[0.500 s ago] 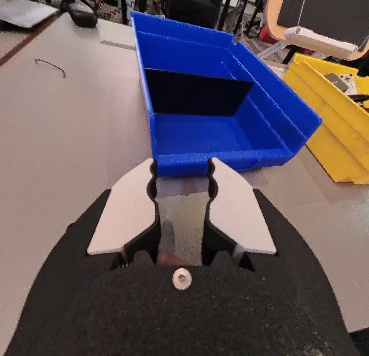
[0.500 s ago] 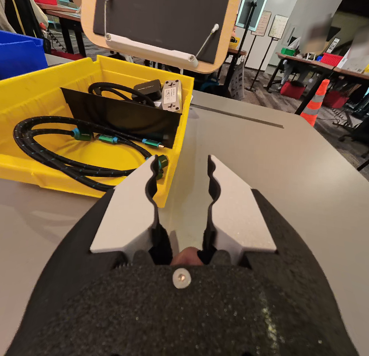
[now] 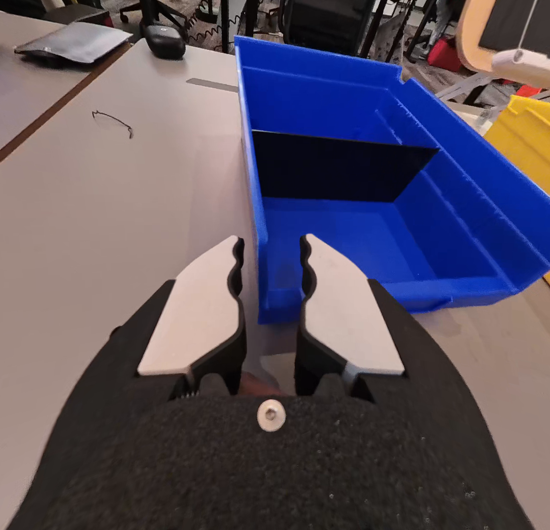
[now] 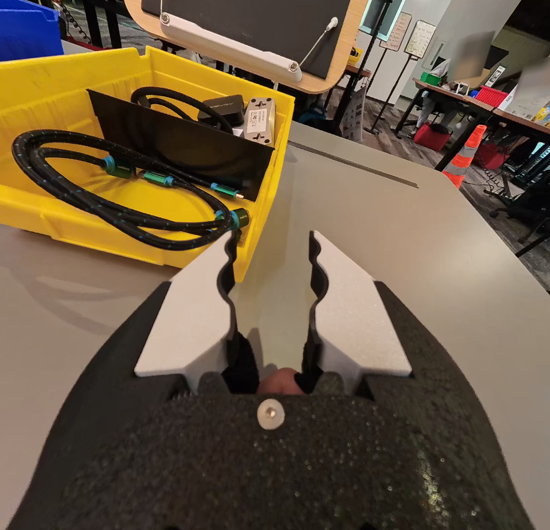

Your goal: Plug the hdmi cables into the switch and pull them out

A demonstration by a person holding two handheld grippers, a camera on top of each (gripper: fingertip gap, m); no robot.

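Bare table [image 4: 372, 248] right of yellow bin [image 4: 262, 206]; divider [image 4: 184, 146] inside.

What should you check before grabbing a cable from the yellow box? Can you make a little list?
1. Right gripper open and empty: ok.
2. Left gripper open and empty: ok.
3. Cables in the yellow bin's front part, nothing on top: ok.
4. A green plug near the right gripper, easy to reach: ok.
5. Switch: two boxes sit behind the black divider; which is the switch: cannot tell.
6. Blue bin empty: ok.
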